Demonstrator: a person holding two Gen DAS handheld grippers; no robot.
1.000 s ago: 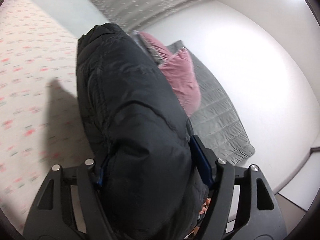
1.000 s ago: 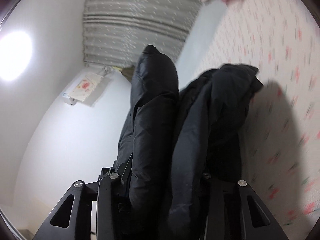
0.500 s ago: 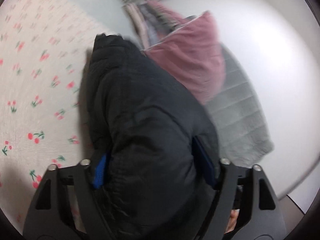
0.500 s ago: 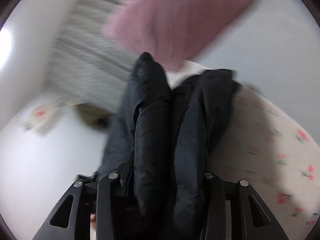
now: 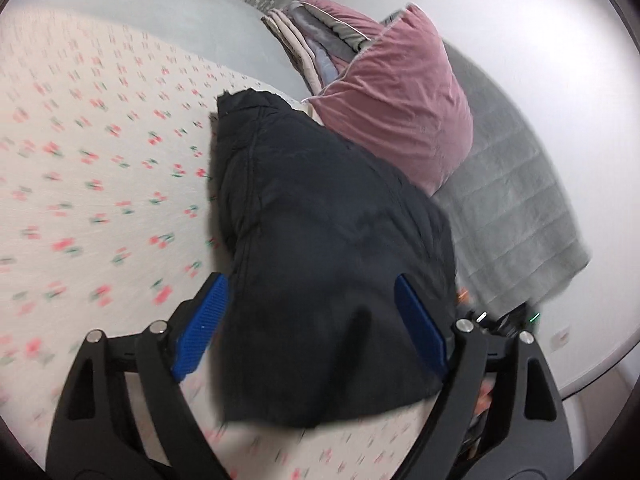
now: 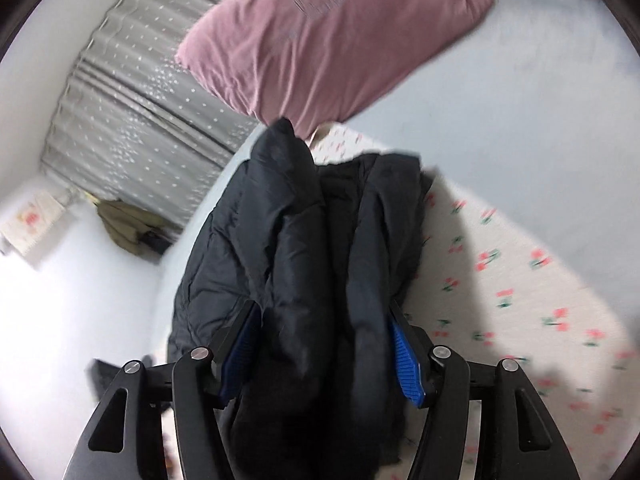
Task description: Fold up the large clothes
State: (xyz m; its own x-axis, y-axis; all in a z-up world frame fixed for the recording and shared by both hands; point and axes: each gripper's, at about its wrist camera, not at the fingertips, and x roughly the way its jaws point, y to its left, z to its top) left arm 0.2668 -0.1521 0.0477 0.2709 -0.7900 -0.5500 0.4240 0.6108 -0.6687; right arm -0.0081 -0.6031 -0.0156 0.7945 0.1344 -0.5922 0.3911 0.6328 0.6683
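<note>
Judging the jacket (image 5: 328, 264) puffy, soft and slippery, I'd grip bunched seams. My left tongs (image 5: 316, 316) are spread, the jacket lying loose between them on the bed (image 5: 100, 184). My right tongs (image 6: 324, 344) pinch its thick folds.

Left gripper (image 5: 310, 320): jaws spread wide, blue pads (image 5: 200, 322) exposed on both sides, black jacket (image 5: 328, 248) lying between them; left pad clear of the fabric, right pad at the jacket's edge, contact unclear. Not clamped. Right gripper (image 6: 326, 354): jaws closed in on a thick bunch of the same jacket (image 6: 320, 280), both blue pads (image 6: 406, 362) pressed against the fabric, gripper pointing along the jacket's length. Some motion blur in both views.
</note>
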